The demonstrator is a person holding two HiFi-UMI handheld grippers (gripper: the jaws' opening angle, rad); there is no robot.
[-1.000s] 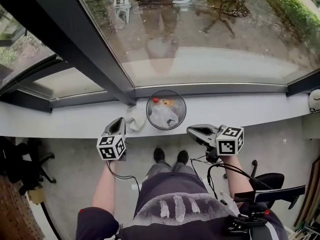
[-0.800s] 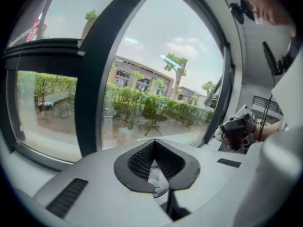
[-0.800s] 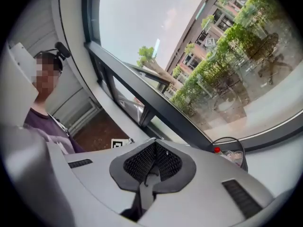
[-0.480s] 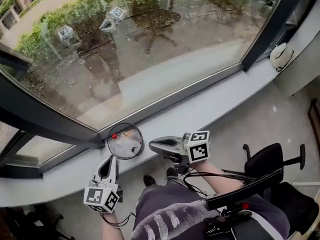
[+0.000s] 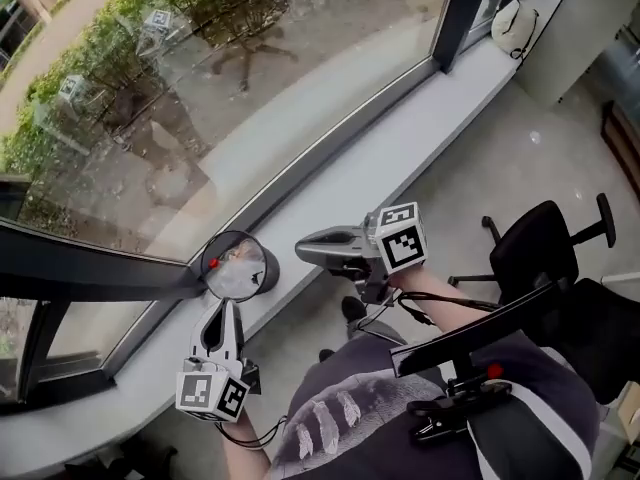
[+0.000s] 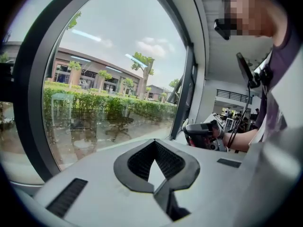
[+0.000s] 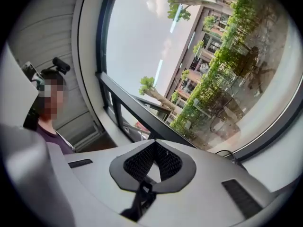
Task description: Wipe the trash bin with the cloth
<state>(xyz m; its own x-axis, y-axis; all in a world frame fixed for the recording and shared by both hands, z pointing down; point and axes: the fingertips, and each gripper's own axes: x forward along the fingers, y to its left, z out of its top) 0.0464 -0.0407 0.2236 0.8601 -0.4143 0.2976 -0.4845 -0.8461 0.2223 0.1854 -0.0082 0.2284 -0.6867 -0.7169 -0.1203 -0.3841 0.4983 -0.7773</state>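
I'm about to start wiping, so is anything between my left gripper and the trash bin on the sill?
Nothing visible. In the head view the left gripper, shut and empty, points at the trash bin from close by, with no object between them. The cloth is not in view.

Our head cam looks steeply down on the sill (image 5: 400, 133), trash bin (image 5: 238, 266), left gripper (image 5: 224, 310) and right gripper (image 5: 302, 249), all close below. The left gripper cam faces along its jaws at the window (image 6: 109, 79) and catches the right gripper nearby. The right gripper cam tilts up at that window. We get the hedge (image 5: 60, 98) in all three.
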